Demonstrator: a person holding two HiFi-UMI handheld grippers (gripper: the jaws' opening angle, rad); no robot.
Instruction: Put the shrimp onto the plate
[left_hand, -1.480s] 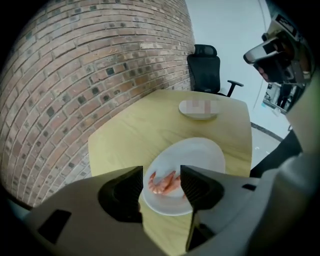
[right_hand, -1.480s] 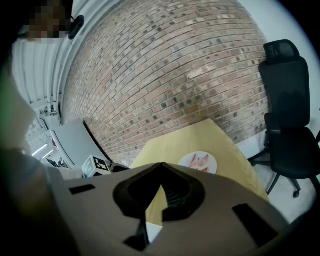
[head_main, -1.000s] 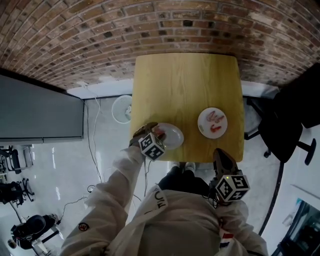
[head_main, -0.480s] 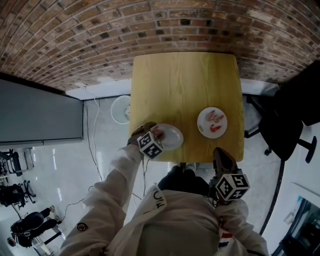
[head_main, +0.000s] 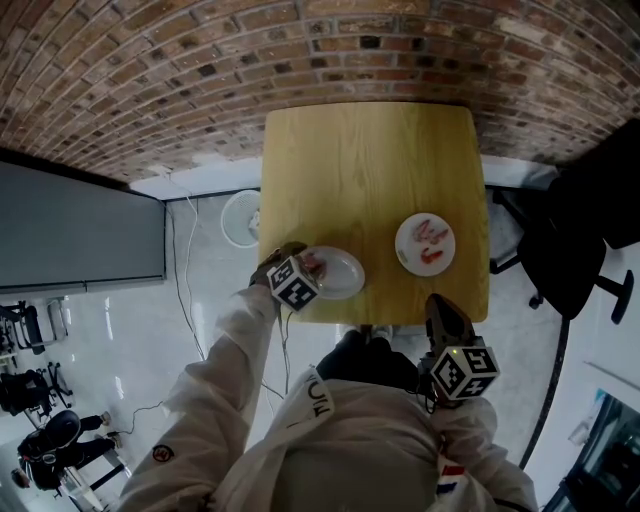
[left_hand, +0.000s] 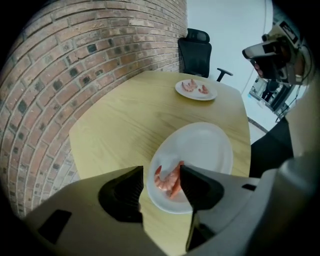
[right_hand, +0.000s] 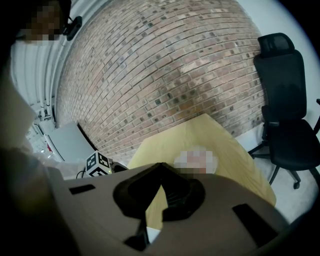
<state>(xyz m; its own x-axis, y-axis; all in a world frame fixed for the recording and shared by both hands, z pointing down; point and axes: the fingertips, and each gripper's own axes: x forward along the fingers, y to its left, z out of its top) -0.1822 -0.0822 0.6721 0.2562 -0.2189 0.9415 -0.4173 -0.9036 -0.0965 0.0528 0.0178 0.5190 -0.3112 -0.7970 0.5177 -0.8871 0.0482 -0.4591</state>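
The shrimp (left_hand: 167, 181) lies on the near-left part of the white plate (left_hand: 210, 150), close to its rim, in the gap of the left gripper (left_hand: 162, 172). That gripper's jaws stand partly apart: the shrimp's right side seems to touch the right jaw, while a strip of plate shows between it and the left jaw, so it looks let go rather than pinched. The main risk is that contact. If the shrimp clings to the right jaw, a lift or a sideways pull could drag it over the nearby rim onto the table (head_main: 370, 170). A low jaw could also catch the rim and shove the plate, which sits near the table's front edge. The left gripper view alone shows the gap and the shrimp's curl; in the head view the marker cube covers nearly all of that, leaving only a bit of pink. The head view adds the layout: a second plate (head_main: 403, 245) with more shrimp well apart to the right, and the right gripper (head_main: 447, 320) held back off the table. Its own view shows its jaws closed together on nothing.
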